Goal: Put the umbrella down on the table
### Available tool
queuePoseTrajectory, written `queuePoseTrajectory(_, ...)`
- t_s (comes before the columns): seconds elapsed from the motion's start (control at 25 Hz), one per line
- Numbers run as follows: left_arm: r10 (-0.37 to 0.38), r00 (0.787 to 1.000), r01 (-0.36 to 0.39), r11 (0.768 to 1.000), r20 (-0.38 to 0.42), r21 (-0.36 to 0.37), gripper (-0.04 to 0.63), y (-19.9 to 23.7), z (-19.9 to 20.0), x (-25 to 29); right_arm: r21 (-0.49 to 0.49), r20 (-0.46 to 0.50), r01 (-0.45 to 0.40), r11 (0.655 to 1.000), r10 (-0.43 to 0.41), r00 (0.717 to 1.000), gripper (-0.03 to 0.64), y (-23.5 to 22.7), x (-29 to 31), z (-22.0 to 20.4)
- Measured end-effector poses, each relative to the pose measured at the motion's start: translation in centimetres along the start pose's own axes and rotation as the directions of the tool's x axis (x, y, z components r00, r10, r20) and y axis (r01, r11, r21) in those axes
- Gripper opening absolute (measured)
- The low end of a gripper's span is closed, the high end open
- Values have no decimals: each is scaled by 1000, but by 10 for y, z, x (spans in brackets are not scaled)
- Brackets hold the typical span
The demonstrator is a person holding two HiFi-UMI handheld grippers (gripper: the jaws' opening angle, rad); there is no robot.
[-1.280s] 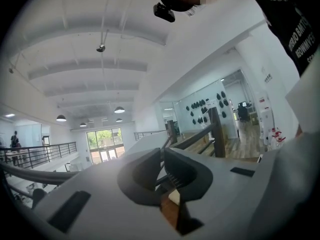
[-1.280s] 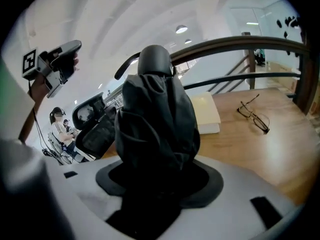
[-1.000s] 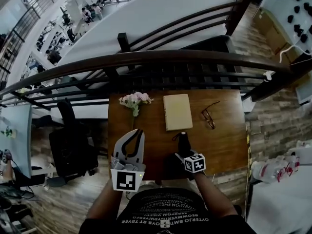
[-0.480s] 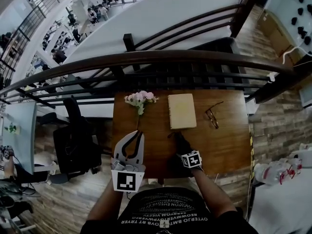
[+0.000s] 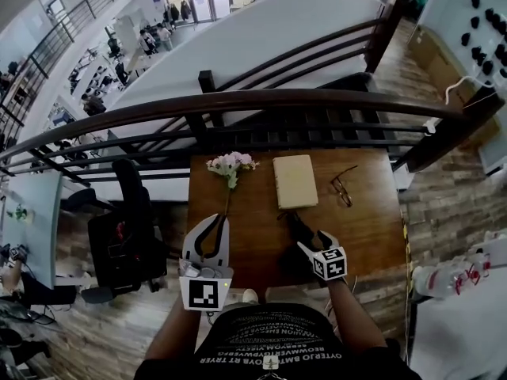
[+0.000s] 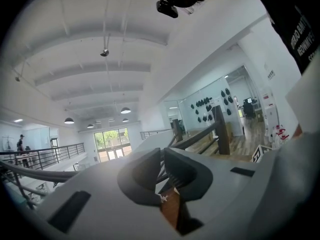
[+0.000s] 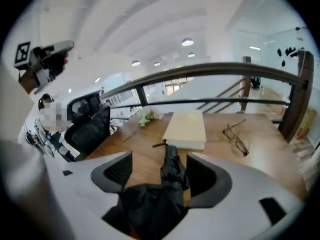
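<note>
Just near-side of the book (image 5: 295, 180), folded black umbrella (image 7: 172, 169) lies on the table (image 5: 364, 236); right gripper (image 7: 161, 176) jaws opening astride it, pads clear, letting go; left gripper (image 6: 162, 171) idle, jaws together, empty

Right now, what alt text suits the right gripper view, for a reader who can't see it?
The right gripper's jaws are opening around a black folded umbrella lying on a wooden table, pads off it. Beyond lie a book, glasses and flowers, with a railing behind.
</note>
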State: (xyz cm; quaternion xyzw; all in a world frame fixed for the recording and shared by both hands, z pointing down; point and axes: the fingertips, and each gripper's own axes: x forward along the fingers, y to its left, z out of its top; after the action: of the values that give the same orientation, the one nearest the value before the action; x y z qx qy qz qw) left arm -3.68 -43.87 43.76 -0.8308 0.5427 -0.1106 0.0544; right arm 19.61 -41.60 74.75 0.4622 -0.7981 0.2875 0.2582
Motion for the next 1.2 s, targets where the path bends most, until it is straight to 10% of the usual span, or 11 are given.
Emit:
queuePoseTrajectory(0.36, -19, 997, 19, 1000, 70, 3, 44, 4, 20, -39, -133, 475, 210, 968, -124, 871, 41, 36, -153, 137)
queuePoseTrajectory(0.64, -35, 993, 34, 999, 115, 7, 44, 9, 31, -72, -196, 591, 255, 947, -94, 801, 17, 88, -230, 180)
queuePoseTrajectory(1.2, -69, 991, 73, 997, 117, -34, 44, 14, 21, -108, -237, 585, 293, 926, -105, 805, 17, 136, -259, 174)
